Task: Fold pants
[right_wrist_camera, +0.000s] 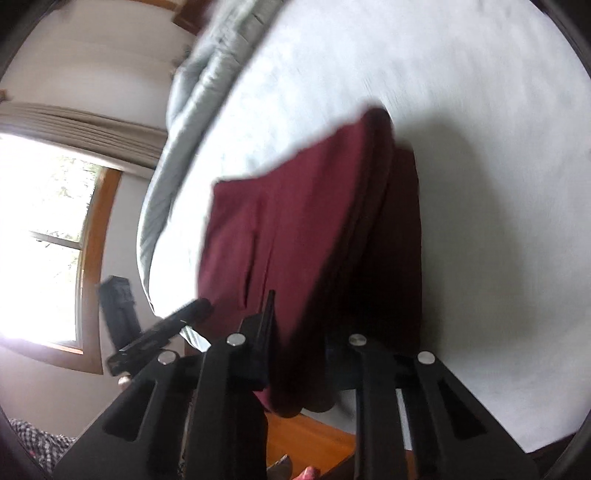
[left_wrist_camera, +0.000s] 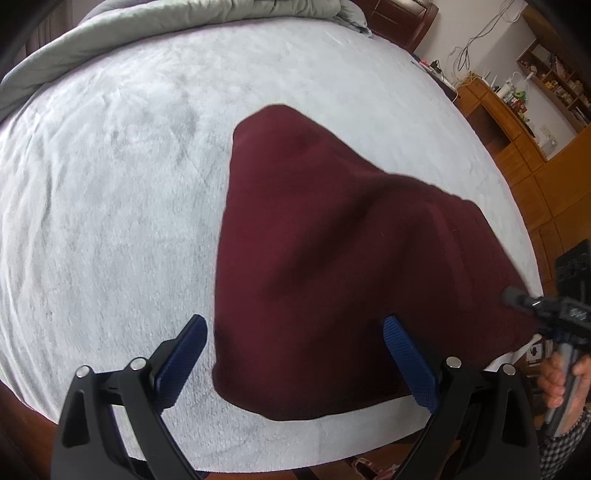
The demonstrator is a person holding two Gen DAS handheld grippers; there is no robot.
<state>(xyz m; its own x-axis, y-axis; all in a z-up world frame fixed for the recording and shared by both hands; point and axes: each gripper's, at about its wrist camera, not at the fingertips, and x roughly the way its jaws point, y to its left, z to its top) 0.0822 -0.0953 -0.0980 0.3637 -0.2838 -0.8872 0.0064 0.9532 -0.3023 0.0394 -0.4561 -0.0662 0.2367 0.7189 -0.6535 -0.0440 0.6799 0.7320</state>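
Note:
The dark red pants lie folded on the pale grey bed cover, with their right part lifted off the bed. My left gripper is open and empty above the near left corner of the pants. My right gripper shows at the right edge of that view, at the raised right corner. In the right wrist view the pants hang as a doubled fold between the fingers of my right gripper, which is shut on them. The view is blurred.
A crumpled grey duvet lies along the far side of the bed. Wooden desk and shelves stand beyond the bed's right edge. A window and a dark wooden bed frame are nearby.

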